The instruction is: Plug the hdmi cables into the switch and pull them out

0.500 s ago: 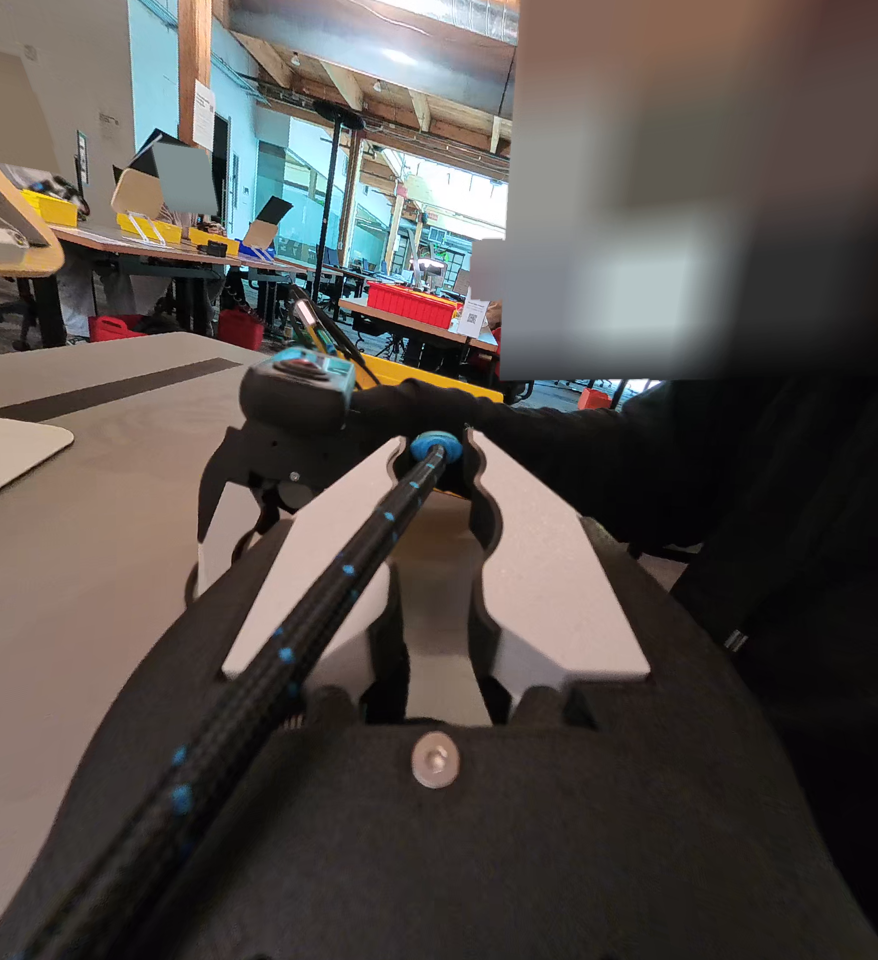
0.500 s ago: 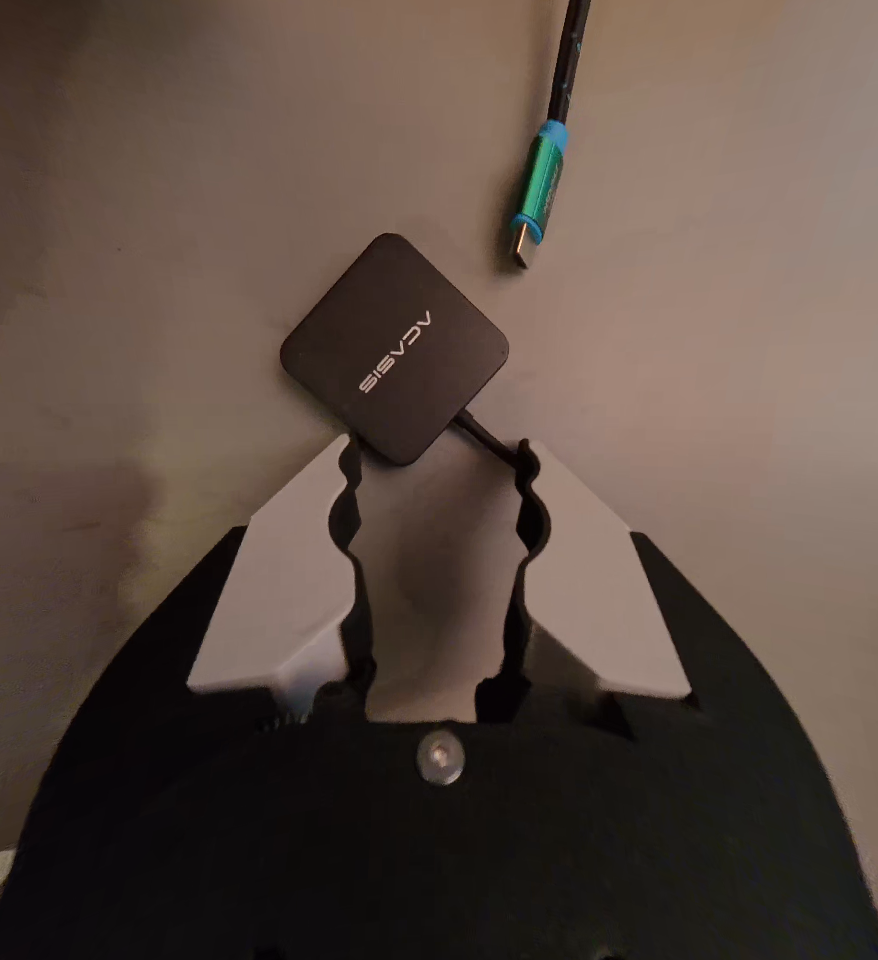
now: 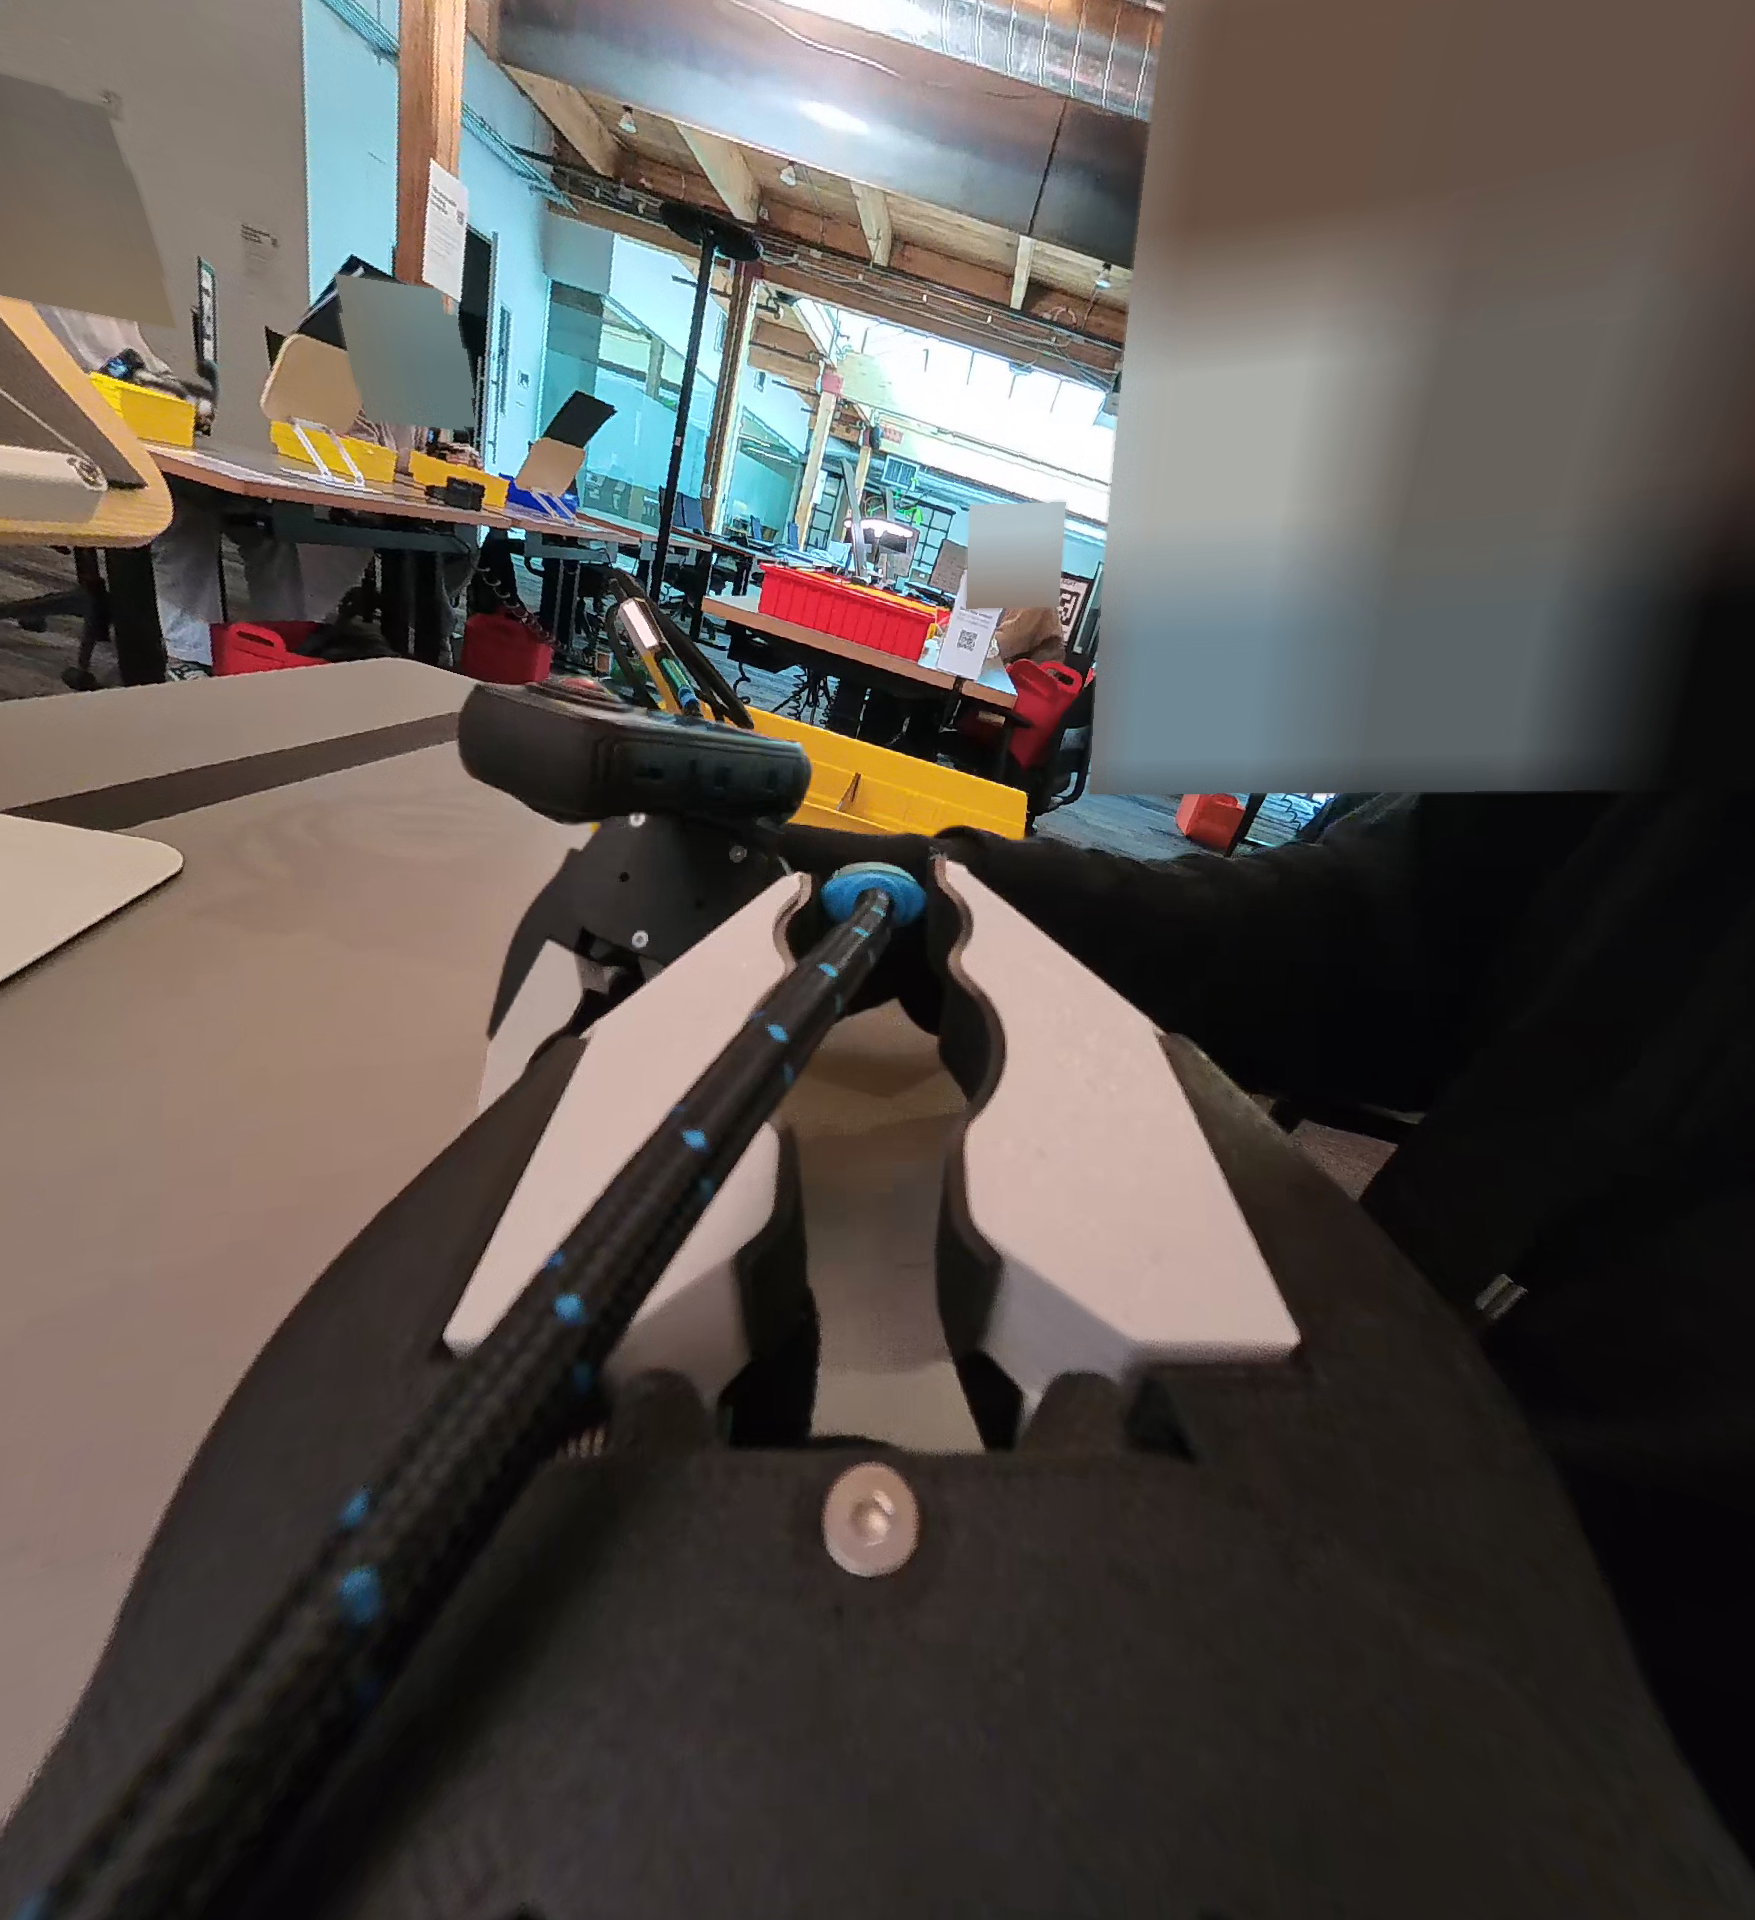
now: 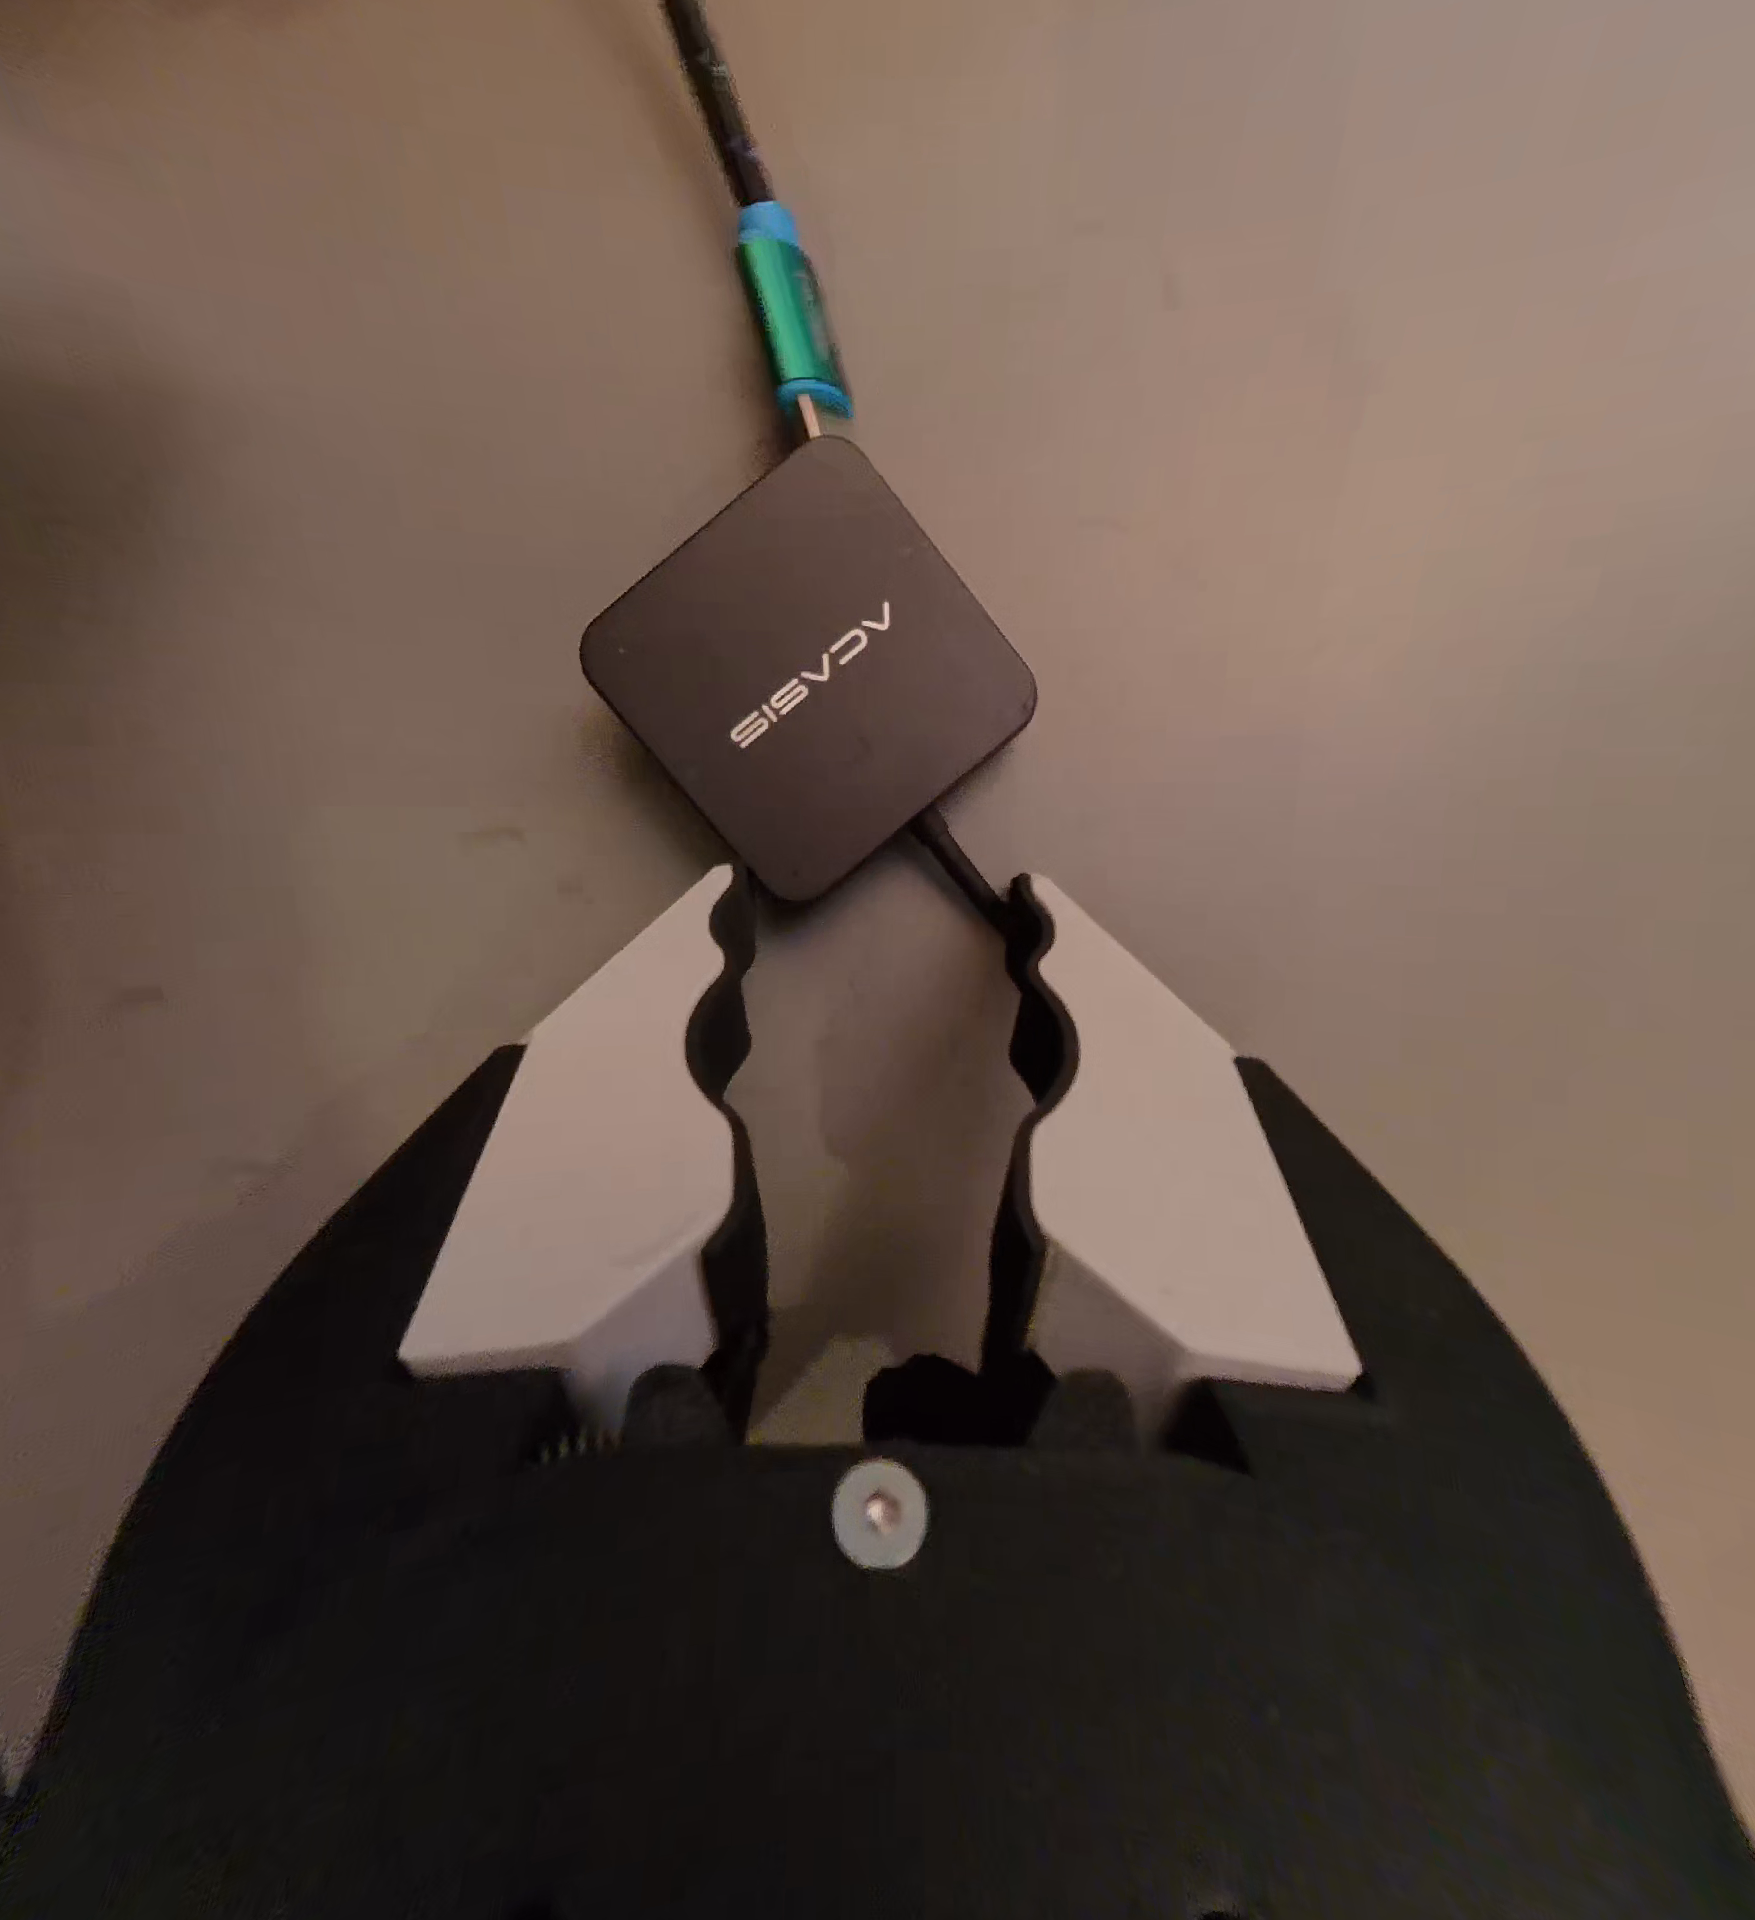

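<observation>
A black square switch (image 4: 808, 665) lies flat on the grey table (image 4: 1372, 520). A green HDMI plug with blue collars (image 4: 795, 317) has its metal tip at the switch's far edge. How deep it sits I cannot tell. My right gripper (image 4: 878, 894) is open, its fingertips either side of the switch's near corner and thin black lead (image 4: 956, 857). My left gripper (image 3: 868, 904) is shut on the black braided HDMI cable (image 3: 644, 1174), a blue collar (image 3: 868, 896) showing between its tips. The right gripper's black body (image 3: 644, 774) sits just beyond.
A white stand base (image 3: 11, 914) sits on the table at the left. A person's black sleeve (image 3: 1216, 935) reaches in from the right. A yellow bin (image 3: 904, 790) stands past the table's far edge. Desks with red and yellow bins fill the room behind. My right fingertips sit around 20 cm from my left ones.
The green plug has moved left and down, from lying apart at the switch's upper right to touching its far edge. The right gripper stays open at the near corner.
</observation>
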Action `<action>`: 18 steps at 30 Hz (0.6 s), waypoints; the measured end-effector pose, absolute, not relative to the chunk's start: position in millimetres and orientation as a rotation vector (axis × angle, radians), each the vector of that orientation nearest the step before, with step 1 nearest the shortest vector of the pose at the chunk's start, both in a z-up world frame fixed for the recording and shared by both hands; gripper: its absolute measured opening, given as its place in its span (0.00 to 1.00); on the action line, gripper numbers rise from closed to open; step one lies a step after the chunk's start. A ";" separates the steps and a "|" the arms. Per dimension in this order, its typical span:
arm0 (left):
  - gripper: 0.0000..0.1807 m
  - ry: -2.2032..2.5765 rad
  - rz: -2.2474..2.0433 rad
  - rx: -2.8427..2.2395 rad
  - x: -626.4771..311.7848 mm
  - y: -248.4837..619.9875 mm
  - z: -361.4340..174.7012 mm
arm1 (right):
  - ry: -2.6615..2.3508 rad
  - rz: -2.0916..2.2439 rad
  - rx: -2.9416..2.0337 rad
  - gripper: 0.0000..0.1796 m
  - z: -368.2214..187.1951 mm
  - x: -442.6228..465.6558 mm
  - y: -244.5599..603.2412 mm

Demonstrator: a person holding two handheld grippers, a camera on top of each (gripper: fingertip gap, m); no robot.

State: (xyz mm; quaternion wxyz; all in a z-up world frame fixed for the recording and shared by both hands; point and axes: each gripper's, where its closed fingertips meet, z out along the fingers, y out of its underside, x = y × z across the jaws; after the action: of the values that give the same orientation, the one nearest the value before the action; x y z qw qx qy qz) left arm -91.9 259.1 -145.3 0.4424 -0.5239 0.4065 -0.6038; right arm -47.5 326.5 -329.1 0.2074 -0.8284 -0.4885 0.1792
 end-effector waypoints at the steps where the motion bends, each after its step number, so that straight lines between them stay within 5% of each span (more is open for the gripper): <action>1: 0.10 1.008 -1.493 -1.302 -91.7 259.2 -145.4 | -1.322 0.483 -2.339 0.26 -329.0 -46.2 327.0; 10: 0.10 1.025 -1.452 -1.319 -90.4 258.7 -147.0 | -1.217 0.485 -2.389 0.25 -324.7 -47.0 315.2; 18: 0.10 1.034 -1.449 -1.302 -91.2 256.9 -141.5 | -1.760 0.319 -2.104 0.48 -313.1 -53.5 324.9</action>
State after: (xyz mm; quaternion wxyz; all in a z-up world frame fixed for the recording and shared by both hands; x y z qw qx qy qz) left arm -91.2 256.9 -141.5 0.4512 -0.5269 0.4186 -0.5862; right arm -53.5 324.9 -313.1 0.1892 -0.7482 -0.6258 0.1135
